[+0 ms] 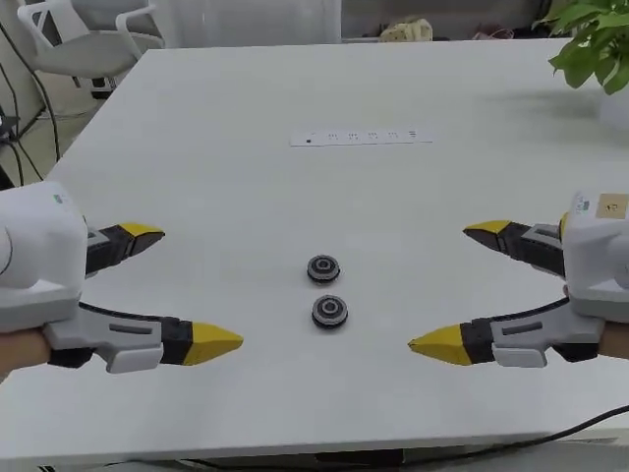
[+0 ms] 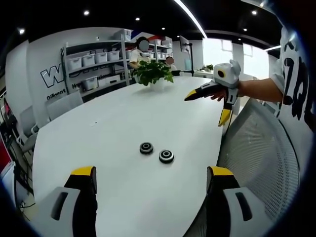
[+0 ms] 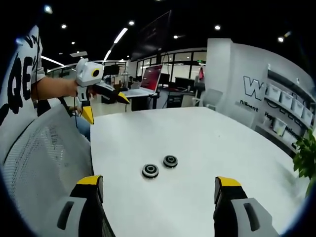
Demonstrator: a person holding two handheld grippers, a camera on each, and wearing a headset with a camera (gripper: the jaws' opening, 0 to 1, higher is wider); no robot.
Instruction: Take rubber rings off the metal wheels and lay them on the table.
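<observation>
Two small metal wheels with black rubber rings lie flat on the white table, one just behind the other. They also lie in the left gripper view and in the right gripper view. My left gripper hovers open at the left, well apart from them, yellow tips pointing right. My right gripper is open at the right, tips pointing left. Each gripper is empty. The right gripper enters the left gripper view, and the left gripper enters the right one.
A flush white socket strip runs across the table behind the wheels. A potted plant stands at the far right corner. A white chair is beyond the far left corner. A mesh chair back is close by me.
</observation>
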